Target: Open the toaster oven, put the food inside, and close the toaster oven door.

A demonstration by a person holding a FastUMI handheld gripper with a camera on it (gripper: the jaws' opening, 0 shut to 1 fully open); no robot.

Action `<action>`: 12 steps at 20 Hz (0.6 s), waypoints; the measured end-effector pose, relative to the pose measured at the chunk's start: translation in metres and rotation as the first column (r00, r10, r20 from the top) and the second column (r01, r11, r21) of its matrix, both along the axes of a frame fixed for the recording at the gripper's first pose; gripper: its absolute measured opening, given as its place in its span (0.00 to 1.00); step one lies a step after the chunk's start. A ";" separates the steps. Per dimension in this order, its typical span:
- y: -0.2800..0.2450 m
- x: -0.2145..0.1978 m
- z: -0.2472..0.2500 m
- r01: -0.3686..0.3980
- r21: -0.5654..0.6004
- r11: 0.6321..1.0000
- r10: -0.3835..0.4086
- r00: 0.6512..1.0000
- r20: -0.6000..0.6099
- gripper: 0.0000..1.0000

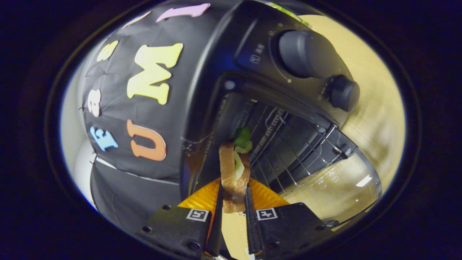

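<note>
My gripper [234, 196] is shut on a sandwich [234, 169], two slices of brown bread with green lettuce sticking out of its far end. The view is rolled sideways. Just ahead of the fingers stands the black toaster oven [231, 54] with its door open. The glass door [339, 187] hangs down flat toward the wooden table. Inside the cavity a wire rack [288, 151] shows. The lettuce end of the sandwich reaches the mouth of the cavity, beside the rack. Two dark knobs [306, 54] sit on the oven's control panel.
A light wooden table [375, 119] lies under and beyond the oven. The black cloth booth wall [144, 119] stands close beside the oven's side. A pale wall [70, 122] shows past the cloth.
</note>
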State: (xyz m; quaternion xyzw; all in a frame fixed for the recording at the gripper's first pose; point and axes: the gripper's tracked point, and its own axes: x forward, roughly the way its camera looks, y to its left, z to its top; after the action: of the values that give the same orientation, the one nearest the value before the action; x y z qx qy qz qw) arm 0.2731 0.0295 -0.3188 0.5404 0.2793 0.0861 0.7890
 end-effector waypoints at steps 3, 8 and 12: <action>-0.004 0.009 -0.005 0.047 0.007 0.999 -0.047 0.999 0.009 0.34; 0.003 0.012 -0.012 0.059 -0.004 0.998 -0.059 0.998 0.006 0.47; 0.004 0.007 -0.013 0.058 -0.094 0.994 -0.056 0.998 0.022 0.77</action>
State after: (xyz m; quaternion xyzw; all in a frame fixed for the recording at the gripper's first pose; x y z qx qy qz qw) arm 0.2799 0.0336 -0.3322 0.5092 0.2599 0.0554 0.8186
